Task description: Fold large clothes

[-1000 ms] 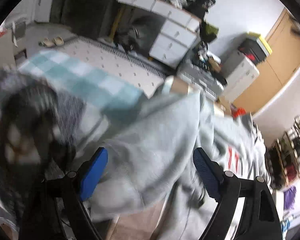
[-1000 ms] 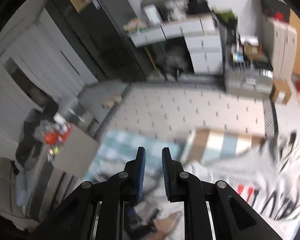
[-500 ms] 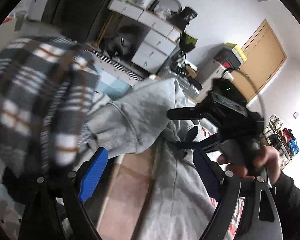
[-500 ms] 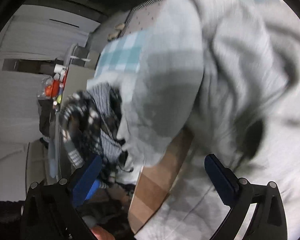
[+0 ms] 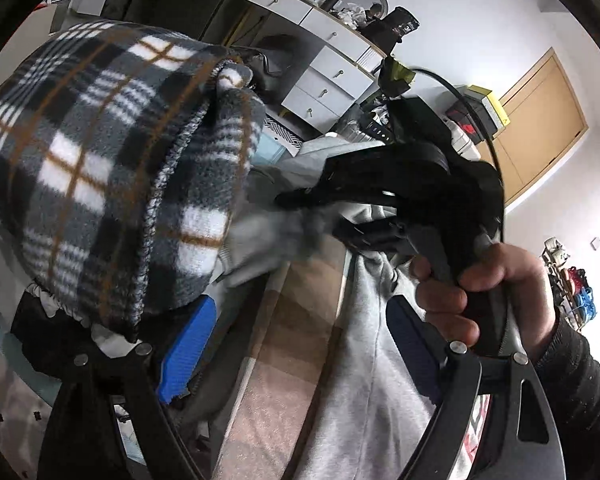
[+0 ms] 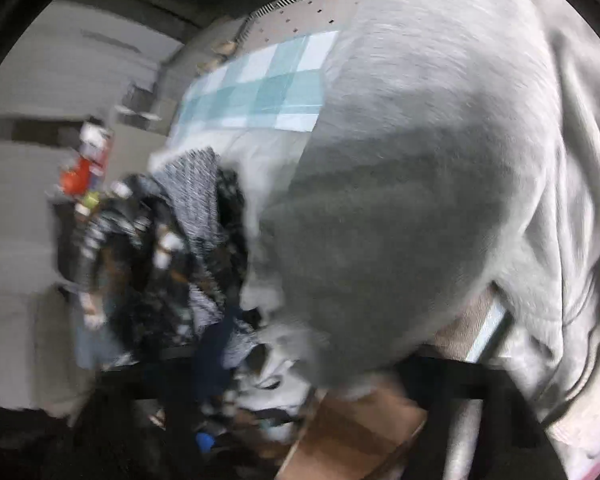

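Note:
A large grey sweatshirt (image 5: 364, 344) lies over a checked mat; it fills most of the right wrist view (image 6: 440, 184), blurred. My left gripper (image 5: 300, 344) is open, its blue pads (image 5: 186, 354) wide apart just above the grey cloth. A black, white and brown plaid fleece (image 5: 112, 168) bulges at the left of the left wrist view. My right gripper (image 5: 320, 208), held in a hand (image 5: 484, 284), reaches over a grey sleeve end (image 5: 268, 240). Its own view shows the fingers only as dark blur behind the cloth.
A heap of dark and plaid clothes (image 6: 160, 264) lies left of the sweatshirt. The teal checked mat (image 6: 260, 92) runs behind it. White drawers (image 5: 324, 76) and a wooden door (image 5: 540, 128) stand beyond. Brown mat squares (image 5: 292, 320) show under the left gripper.
The right gripper opened from shut and swung down onto the grey sweatshirt. The left gripper turned left, so the plaid fleece grew large and the right gripper and hand came into its view.

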A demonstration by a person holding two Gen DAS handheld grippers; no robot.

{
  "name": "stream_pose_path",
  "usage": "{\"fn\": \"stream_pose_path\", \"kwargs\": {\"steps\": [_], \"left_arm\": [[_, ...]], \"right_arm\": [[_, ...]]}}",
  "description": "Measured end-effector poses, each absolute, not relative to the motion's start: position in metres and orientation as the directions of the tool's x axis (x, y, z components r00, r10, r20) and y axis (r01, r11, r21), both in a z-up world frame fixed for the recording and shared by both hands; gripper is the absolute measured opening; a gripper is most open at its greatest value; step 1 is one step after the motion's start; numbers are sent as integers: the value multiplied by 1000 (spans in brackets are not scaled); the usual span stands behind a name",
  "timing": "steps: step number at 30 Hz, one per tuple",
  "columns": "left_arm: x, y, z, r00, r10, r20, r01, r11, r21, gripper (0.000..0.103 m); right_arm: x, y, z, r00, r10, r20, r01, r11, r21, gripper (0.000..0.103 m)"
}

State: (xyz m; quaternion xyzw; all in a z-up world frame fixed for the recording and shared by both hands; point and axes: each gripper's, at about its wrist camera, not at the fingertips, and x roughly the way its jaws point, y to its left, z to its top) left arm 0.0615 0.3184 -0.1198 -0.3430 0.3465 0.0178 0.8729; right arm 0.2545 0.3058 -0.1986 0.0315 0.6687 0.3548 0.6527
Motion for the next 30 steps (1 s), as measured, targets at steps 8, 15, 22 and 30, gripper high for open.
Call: {"fn": "stream_pose_path", "kwargs": {"steps": [8, 15, 22, 30], "left_arm": [[73, 325, -120, 749, -198, -632, -290, 759, -582, 84], [128, 322, -104, 737, -155, -658, -304, 793, -528, 84], [191, 304, -82, 742, -76, -666, -286, 862, -417, 84], [209, 288, -72, 758, -118, -642, -219, 880, -421, 84]], "right_arm": [[290, 277, -111, -99, 815, -570, -294, 524, 800, 10], [319, 226, -1, 15, 929, -371, -279, 360, 890, 10], [306, 194, 61, 88, 964, -250, -324, 265, 908, 10], [288, 146, 62, 91, 969, -228, -377, 246, 893, 10]]}}
